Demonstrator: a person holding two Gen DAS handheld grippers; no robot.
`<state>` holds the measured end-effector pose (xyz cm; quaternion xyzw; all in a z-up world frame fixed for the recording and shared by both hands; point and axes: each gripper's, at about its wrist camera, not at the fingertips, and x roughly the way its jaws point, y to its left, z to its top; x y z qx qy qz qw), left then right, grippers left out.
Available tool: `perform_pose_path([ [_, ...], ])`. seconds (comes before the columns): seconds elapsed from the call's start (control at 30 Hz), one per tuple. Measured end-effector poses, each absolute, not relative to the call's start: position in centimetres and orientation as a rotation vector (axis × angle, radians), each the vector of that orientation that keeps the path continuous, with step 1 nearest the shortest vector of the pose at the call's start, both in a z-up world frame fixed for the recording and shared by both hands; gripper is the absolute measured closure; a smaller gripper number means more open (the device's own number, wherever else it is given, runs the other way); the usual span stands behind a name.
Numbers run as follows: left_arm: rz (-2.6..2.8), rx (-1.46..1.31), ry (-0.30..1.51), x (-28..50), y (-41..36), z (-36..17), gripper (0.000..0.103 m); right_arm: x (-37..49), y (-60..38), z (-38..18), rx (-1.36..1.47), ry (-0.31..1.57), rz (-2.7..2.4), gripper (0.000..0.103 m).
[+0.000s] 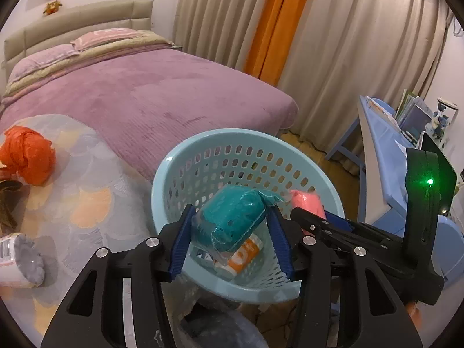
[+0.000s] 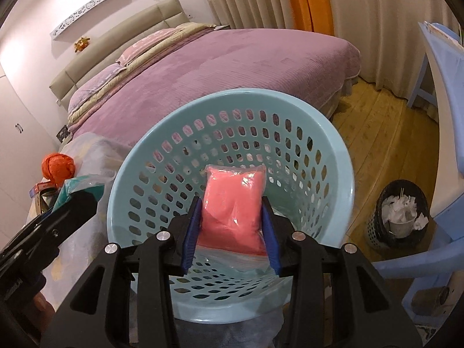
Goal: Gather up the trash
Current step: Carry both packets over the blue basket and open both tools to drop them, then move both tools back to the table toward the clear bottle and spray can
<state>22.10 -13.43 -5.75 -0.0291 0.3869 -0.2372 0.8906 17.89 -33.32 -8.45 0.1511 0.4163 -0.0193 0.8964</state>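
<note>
A teal packet (image 1: 232,220) is clamped between the pads of the left gripper (image 1: 230,242), and a pink packet (image 2: 233,208) by the right gripper (image 2: 230,235). Both are held over the mouth of the light-blue basket (image 2: 121,191). An orange wad (image 1: 27,155) is left nearby on the patterned cover (image 1: 87,197).

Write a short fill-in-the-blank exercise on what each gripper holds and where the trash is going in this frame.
1. The left gripper is shut on a ____ packet.
2. The right gripper holds a ____ packet between its blue fingers.
3. Both packets hang over a light blue perforated ____.
4. An orange crumpled bag lies on the floral cover, ____ the basket.

Missing words: teal; pink; basket; outside
</note>
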Motion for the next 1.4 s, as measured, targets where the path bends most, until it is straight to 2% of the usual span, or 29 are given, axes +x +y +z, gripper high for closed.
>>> perform_pose_path([
  [0.03, -0.490, -0.061, 0.801, 22.1, -13.5, -5.7, 0.051, 17.8, -33.5, -8.4, 0.318, 0.859, -0.042, 0.055],
  [0.1, -0.490, -0.065, 0.797, 22.2, -13.8, -5.6, 0.045, 17.7, -33.7, -8.2, 0.322, 0.848, -0.052, 0.050],
  [0.23, -0.494, -0.073, 0.784, 21.9, -13.6, -5.3, 0.041, 17.4, -34.2, -7.8, 0.328, 0.831, -0.048, 0.050],
  [0.8, -0.481, -0.145, 0.677, 17.9, -8.8, -2.2, 0.041, 16.0, -29.9, -4.4, 0.275, 0.772, 0.048, 0.050],
  [1.4, -0.232, -0.257, 0.525, 12.1, 5.3, 2.0, 0.040, 15.4, -17.6, -2.6, 0.090, 0.744, 0.283, 0.050],
])
